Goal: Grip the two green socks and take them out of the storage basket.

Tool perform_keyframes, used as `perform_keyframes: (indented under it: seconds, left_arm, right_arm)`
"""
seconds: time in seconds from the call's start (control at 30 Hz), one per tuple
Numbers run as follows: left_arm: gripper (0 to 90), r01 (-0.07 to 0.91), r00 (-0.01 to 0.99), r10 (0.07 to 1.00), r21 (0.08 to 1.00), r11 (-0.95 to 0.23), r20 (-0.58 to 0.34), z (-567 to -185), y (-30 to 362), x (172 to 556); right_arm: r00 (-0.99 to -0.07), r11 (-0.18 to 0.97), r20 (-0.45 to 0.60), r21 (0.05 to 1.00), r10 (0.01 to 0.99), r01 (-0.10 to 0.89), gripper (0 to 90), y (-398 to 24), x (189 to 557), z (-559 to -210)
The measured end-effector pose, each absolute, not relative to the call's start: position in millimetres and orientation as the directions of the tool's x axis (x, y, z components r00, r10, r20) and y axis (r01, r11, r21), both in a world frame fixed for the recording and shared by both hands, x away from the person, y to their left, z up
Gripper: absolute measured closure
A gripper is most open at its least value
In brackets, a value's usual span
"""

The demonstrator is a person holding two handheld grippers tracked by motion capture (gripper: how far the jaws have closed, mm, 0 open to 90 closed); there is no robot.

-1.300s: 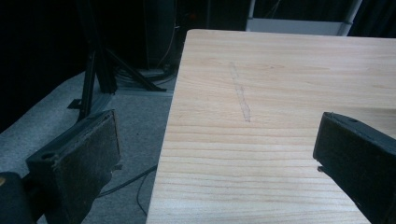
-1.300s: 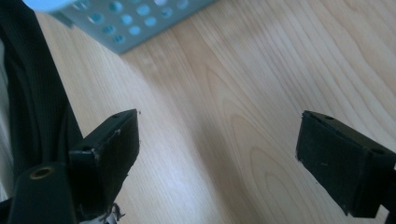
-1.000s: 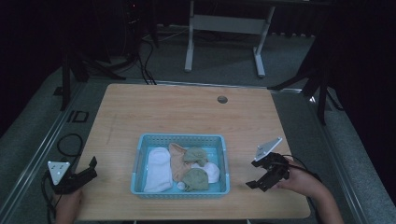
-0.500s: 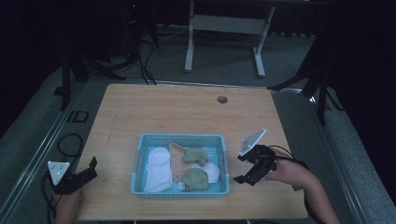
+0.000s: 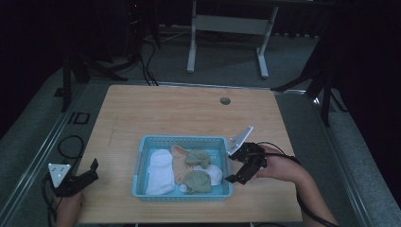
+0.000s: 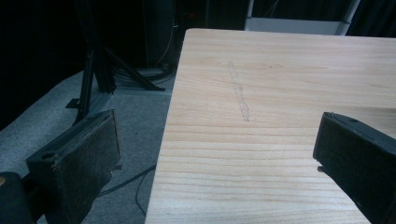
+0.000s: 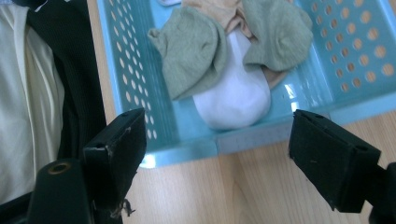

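My right tool reaches the basket.
Right tool (image 5: 239,167), jaws apart, has swung in from the frame's right to the basket (image 5: 142,161); socks (image 7: 233,100) lie inside. Left tool (image 5: 87,172) waits, apart.

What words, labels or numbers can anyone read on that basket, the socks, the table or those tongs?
None can be read.
Light blue perforated plastic basket: holes, no label.
Green, white and tan socks: no print.
Pale wooden table: only a faint scuff.
Grey three-cornered plate on the left tongs: pale dots, no letters.
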State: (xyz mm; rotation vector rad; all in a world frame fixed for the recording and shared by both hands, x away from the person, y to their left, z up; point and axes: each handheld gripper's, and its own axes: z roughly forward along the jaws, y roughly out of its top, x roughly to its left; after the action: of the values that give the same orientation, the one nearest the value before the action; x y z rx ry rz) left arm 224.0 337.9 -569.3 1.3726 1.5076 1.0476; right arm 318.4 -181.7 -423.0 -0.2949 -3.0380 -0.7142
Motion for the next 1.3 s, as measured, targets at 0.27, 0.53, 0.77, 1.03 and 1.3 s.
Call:
perform_keyframes:
  seconds: [0.27, 0.53, 0.77, 1.03, 1.3]
  left_arm:
    - [0.3, 0.314, -0.067, 0.997, 0.948, 0.056, -0.037, -569.3, 337.9, 224.0]
    - [0.3, 0.315, -0.061, 0.997, 0.948, 0.055, -0.038, -569.2, 338.0, 224.0]
    - [0.4, 0.316, -0.060, 0.998, 0.947, 0.053, -0.035, -569.2, 337.8, 224.4]
    - [0.4, 0.318, -0.057, 0.998, 0.947, 0.040, -0.023, -569.1, 336.9, 223.9]
    - [0.4, 0.316, -0.057, 0.998, 0.948, 0.040, -0.023, -569.2, 336.9, 223.7]
  right_arm:
    - [-0.989, 0.896, 0.050, 0.418, 0.140, 0.148, 19.1, -159.8, 318.8, -427.7]
    - [-0.991, 0.907, 0.068, 0.399, 0.116, 0.133, 20.4, -142.0, 323.0, -439.5]
    - [-0.991, 0.911, 0.080, 0.391, 0.109, 0.132, 22.8, -130.2, 324.7, -447.2]
    - [-0.994, 0.929, 0.075, 0.354, 0.082, 0.103, 33.6, -113.6, 326.3, -463.3]
    - [-0.996, 0.935, 0.074, 0.347, 0.052, 0.075, 41.9, -99.8, 331.2, -472.9]
